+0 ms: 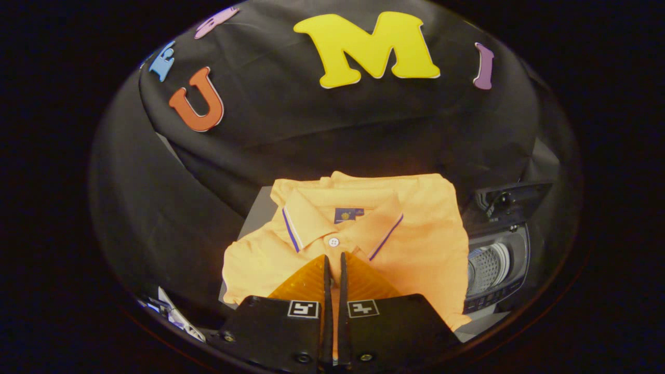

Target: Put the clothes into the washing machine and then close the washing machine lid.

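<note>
An orange polo shirt (415, 234) lies folded on a grey surface, collar up, with a white button (333, 241) just ahead of my fingertips. My gripper (335, 257) sits low over the shirt's front placket. Its fingers are drawn almost together, and a thin strip of orange fabric shows between them. To the right of the shirt stands the washing machine (499, 265). Its lid (511, 200) is raised at the back and the perforated drum (486, 270) is exposed.
The grey surface (257, 213) under the shirt ends close to the shirt's left side and front. Black cloth hangs behind and to the left. A small white and blue object (174, 311) lies low beside the left finger.
</note>
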`<control>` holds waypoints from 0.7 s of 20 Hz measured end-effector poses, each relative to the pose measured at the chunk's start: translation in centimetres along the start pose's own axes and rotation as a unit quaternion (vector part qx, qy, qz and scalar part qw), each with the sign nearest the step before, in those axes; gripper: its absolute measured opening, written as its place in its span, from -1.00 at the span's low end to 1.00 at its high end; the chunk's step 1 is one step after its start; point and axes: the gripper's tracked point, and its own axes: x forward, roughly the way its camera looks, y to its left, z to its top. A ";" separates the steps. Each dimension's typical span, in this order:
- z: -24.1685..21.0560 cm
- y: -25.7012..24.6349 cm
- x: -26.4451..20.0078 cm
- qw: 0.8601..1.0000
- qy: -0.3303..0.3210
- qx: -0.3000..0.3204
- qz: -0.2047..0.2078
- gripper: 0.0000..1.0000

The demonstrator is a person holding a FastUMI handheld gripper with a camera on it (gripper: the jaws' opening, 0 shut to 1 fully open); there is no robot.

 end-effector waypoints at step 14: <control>1.8 -2.9 -4.2 0.990 -0.081 0.094 -0.071 -0.86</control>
